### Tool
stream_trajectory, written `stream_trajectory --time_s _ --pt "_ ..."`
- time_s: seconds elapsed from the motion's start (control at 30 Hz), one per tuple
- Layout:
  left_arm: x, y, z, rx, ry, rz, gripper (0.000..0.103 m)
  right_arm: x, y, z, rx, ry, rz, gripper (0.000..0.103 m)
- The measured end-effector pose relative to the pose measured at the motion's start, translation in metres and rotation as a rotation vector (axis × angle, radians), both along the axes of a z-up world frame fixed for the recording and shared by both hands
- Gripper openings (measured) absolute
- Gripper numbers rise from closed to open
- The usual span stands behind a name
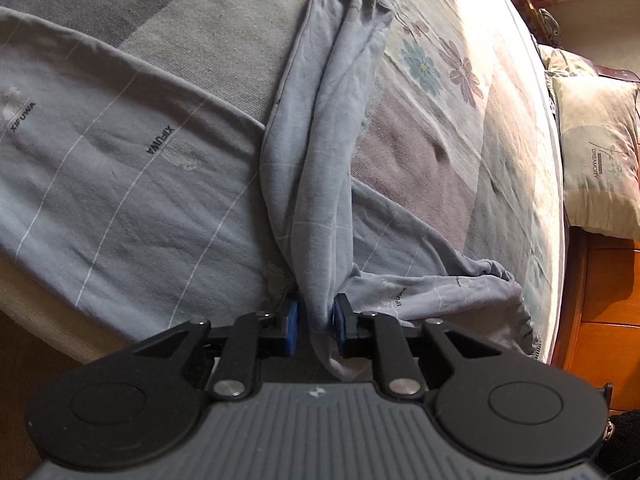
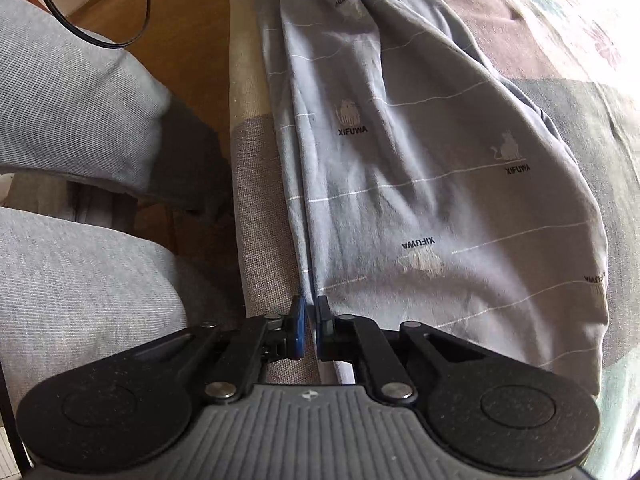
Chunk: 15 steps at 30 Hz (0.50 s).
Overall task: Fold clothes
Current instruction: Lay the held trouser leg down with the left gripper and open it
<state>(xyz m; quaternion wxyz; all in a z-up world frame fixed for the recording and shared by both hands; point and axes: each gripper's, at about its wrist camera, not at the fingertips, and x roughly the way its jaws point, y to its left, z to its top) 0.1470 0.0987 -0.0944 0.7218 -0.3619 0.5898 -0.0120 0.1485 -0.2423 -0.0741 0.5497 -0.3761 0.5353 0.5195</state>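
Landmark: grey garment [image 1: 120, 168] printed with thin white lines and "XIFUWA" marks, spread flat across bed [image 1: 192, 20].

Left wrist view, left to right:
- Broad body of garment lying over bed's near edge, reaching toward left of frame.
- Twisted, bunched strip of same garment [image 1: 320, 152] rising from flat part and running up across the quilt.
- Left gripper [image 1: 316, 330] at lower end of that strip; blue pads [image 1: 292, 330] on either side, jaws clenched on the gathered cloth.
- Right of strip: crumpled fold of garment [image 1: 460, 288] on patchwork quilt with flower print [image 1: 420, 66].
- Beyond bed's far right edge: pillow [image 1: 600, 152], wooden furniture [image 1: 600, 300] under it.

Right wrist view, left to right:
- Person's grey-clad legs [image 2: 72, 288] left of garment, off the bed; black cable [image 2: 80, 28] looping above, wooden floor [image 2: 180, 8] behind.
- Beige bed edge [image 2: 256, 200] running beside garment's left hem.
- Right gripper [image 2: 311, 330] at garment's near left hem; jaws nearly closed, thin hem edge nipped between pads.
- Garment body [image 2: 440, 152] spread right of jaws, cat motifs visible.
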Motion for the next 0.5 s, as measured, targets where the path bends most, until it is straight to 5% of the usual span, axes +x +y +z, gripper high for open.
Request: stream_trajectory --time_s 0.17,0.3,0.5 --pt "0.006 0.013 0.022 0.104 -0.026 -0.028 0.028 0.009 0.000 0.011 0.019 -0.012 -0.077 0.009" --pt "0.034 0.002 0.040 0.119 -0.113 -0.083 0.030 0.031 -0.003 0.020 0.063 -0.009 -0.257 0.011" --pt "0.105 -0.065 0.027 -0.149 -0.206 -0.193 0.045 0.059 -0.006 0.016 0.112 -0.011 -0.516 0.024"
